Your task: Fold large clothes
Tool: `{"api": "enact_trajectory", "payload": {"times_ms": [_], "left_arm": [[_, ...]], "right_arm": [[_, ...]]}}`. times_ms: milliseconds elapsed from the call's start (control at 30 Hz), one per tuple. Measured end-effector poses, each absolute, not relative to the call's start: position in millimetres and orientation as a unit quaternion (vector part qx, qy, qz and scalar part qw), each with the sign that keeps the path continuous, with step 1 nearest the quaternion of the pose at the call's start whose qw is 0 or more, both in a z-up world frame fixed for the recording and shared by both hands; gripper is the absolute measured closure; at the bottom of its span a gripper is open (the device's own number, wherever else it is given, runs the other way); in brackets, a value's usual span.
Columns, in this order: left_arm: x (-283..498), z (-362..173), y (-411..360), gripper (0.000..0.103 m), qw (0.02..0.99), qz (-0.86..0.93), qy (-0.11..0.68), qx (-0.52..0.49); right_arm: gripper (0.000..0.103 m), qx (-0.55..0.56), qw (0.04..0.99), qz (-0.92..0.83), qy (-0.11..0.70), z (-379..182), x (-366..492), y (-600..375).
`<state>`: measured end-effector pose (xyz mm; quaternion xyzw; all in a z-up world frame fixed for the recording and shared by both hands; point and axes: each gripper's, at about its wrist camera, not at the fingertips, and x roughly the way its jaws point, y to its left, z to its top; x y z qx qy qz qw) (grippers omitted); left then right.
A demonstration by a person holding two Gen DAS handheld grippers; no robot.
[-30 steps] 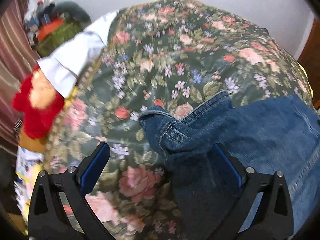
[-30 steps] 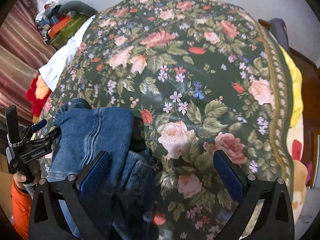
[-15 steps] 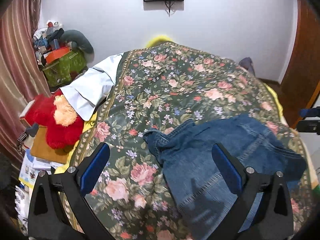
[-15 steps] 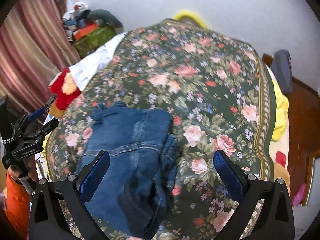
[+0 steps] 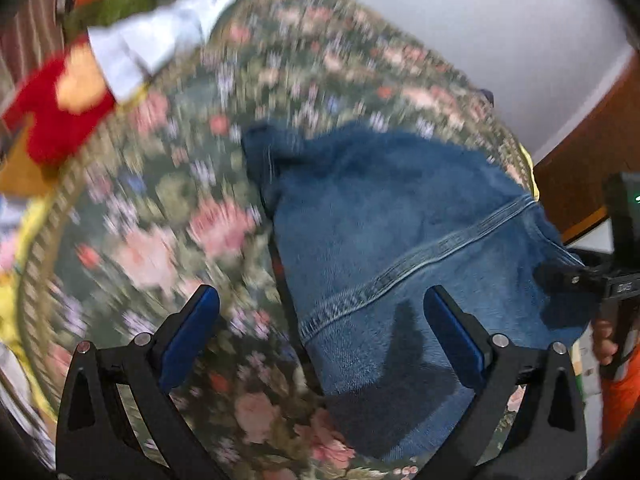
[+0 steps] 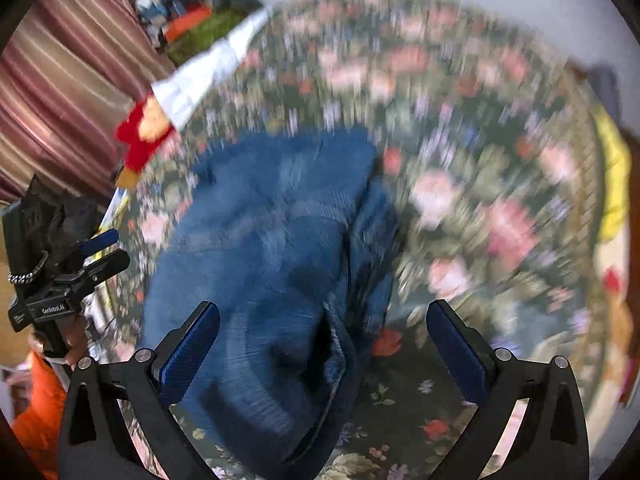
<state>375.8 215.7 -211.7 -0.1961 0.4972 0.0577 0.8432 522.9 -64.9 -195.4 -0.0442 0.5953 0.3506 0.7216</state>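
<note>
Blue denim jeans (image 5: 392, 240), one pair, two spread grippers (image 5: 322, 334)

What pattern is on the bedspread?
Dark green bedspread with pink and red flowers; the right wrist view shows most of it.

White wall (image 5: 460, 20) – striped curtain (image 6: 60, 92) – floral bedspread (image 6: 460, 140).
</note>
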Motion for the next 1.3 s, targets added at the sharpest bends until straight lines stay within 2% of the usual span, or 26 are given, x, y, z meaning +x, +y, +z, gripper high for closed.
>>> {"api": "enact_trajectory", "payload": {"times_ms": [100,233,433,567,633,700,767,833,933,1067,1300], "left_arm": [[381.1,-231.3,217.9,0.0,0.827,0.033,0.506,-0.242],[391.0,-248.6,222.2,0.0,0.805,-0.013,0.507,-0.308],[412.1,-280.0,225.4,0.0,0.769,-0.045,0.519,-0.371],[423.6,-286.0,222.0,0.0,0.768,-0.046,0.522,-0.369],[428.0,-285.6,221.4,0.0,0.768,-0.046,0.522,-0.367],[431.3,-283.7,220.4,0.004,0.771,-0.046,0.521,-0.363],[432.8,-275.3,217.6,0.015,0.78,-0.047,0.52,-0.345],[430.4,-262.2,211.7,0.023,0.793,-0.05,0.516,-0.321],[428.9,-246.7,205.6,0.031,0.801,-0.054,0.515,-0.3],[421.6,-214.5,201.6,0.037,0.819,-0.058,0.499,-0.277],[404.1,-152.4,205.6,0.038,0.85,-0.054,0.462,-0.247]], "right_arm": [[0.0,0.014,0.668,0.373,0.644,-229.3,539.3,-67.9],[0.0,0.055,0.623,0.402,0.669,-249.8,549.5,-65.6],[0.0,0.039,0.621,0.412,0.666,-255.1,549.8,-44.7],[0.0,0.039,0.63,0.403,0.663,-259.1,551.6,-32.2],[0.006,0.051,0.642,0.389,0.659,-259.2,552.6,-31.5],[0.013,0.051,0.647,0.381,0.658,-259.4,552.5,-30.2],[0.021,0.045,0.65,0.379,0.657,-257.8,549.5,-28.3],[0.034,0.044,0.65,0.377,0.658,-255.0,545.6,-28.0],[0.044,0.03,0.653,0.38,0.655,-245.0,537.7,-21.7],[0.05,0.005,0.672,0.383,0.634,-222.2,524.1,-14.6],[0.055,-0.017,0.709,0.391,0.587,-168.2,494.5,-5.8]]}}
